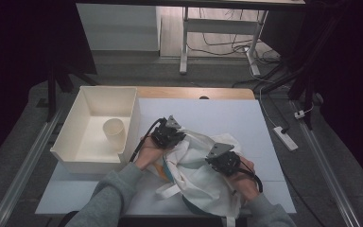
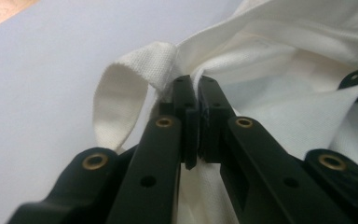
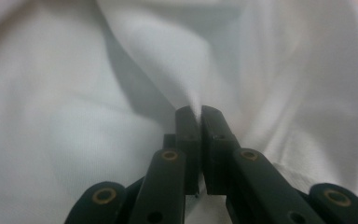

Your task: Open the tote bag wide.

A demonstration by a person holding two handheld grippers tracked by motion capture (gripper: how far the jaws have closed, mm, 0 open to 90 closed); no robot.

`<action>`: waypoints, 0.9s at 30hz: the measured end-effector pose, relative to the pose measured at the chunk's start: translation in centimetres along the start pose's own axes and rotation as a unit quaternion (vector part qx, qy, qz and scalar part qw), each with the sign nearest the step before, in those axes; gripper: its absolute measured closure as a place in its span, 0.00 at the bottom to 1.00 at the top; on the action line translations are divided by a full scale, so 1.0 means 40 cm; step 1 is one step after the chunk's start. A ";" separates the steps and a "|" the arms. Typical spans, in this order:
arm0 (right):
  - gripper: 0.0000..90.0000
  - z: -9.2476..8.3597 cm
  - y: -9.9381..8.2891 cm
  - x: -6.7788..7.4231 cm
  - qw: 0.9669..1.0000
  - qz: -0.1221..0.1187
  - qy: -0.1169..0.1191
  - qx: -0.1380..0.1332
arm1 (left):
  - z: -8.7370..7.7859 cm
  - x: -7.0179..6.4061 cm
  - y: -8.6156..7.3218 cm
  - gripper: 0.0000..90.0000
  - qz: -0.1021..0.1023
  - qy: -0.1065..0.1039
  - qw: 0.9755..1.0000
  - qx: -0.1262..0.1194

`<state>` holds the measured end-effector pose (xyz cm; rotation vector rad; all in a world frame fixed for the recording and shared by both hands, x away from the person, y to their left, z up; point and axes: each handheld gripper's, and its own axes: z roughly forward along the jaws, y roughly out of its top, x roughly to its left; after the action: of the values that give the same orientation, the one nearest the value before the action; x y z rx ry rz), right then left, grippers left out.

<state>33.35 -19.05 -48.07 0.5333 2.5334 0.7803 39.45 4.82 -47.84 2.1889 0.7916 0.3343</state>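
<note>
White cloth: I have a cotton bag (image 1: 198, 175) lying crumpled on the near half of the counter (image 1: 217, 113), between my two hands, with something teal and orange peeking from under its near edge.
Right tongs (image 3: 196, 112): pinched tight on a raised fold of the bag cloth, jaws almost touching; in the high view they (image 1: 216, 163) sit on the bag's right side.
Left tongs (image 2: 195, 84): clamped just as narrow on the cloth right where a woven strap (image 2: 121, 102) loops out; in the high view they (image 1: 170, 142) hold the bag's far left corner.
Second strap (image 1: 170, 191): loose at the near left edge, lying flat on the counter.
Tray (image 1: 73, 142): white, deep-walled, well left of the bag, with a pale paper cup (image 1: 114, 134) upright inside.
Risk, grip: I judge both holds thin; a single layer could slide out if I pull the hands apart quickly.
Risk, layers: I cannot tell whether either pinch caught one layer or two, so the mouth may stay shut.
Risk, strap: the loop beside my left jaws could snag them.
</note>
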 end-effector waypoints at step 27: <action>0.98 0.170 0.069 -0.194 0.993 0.116 0.028 -0.003 | 0.032 -0.003 -0.007 0.96 0.013 0.025 0.999 0.029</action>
<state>43.88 -17.68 -49.28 0.8254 2.5497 0.8948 39.82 4.14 -48.91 2.2542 0.8104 0.3840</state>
